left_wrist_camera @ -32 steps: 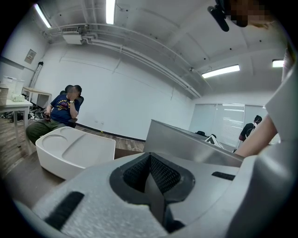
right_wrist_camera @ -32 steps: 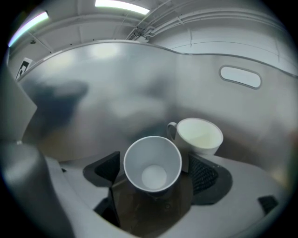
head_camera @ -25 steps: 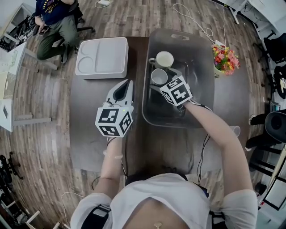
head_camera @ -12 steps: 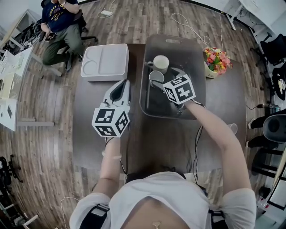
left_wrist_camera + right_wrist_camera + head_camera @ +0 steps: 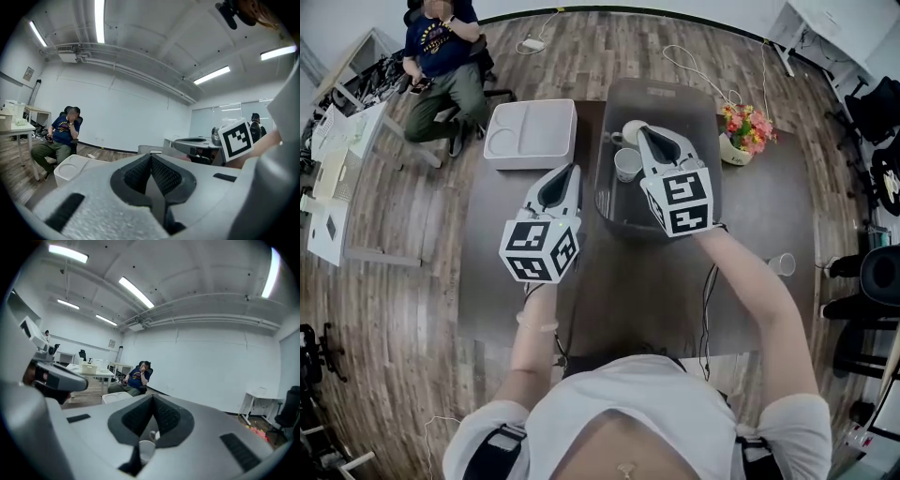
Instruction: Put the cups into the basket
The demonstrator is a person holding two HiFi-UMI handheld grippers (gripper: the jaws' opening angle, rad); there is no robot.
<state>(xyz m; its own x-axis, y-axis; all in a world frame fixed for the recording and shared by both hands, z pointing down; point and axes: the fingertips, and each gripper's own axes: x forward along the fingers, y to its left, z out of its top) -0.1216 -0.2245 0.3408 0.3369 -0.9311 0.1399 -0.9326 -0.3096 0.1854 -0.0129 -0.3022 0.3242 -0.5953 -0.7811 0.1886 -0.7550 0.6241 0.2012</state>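
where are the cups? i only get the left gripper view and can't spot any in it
Observer: In the head view, a small white cup and a white mug stand inside the grey plastic basket.
Operator: is the right gripper carrying one
Observer: No. The right gripper is shut and empty over the basket; its jaws have just closed on nothing.
Operator: any cup left outside
Observer: Yes, a small pale cup sits on the dark table, near its right edge.

The table (image 5: 497,272) bears white tray (image 5: 531,134) and flowers (image 5: 745,128)
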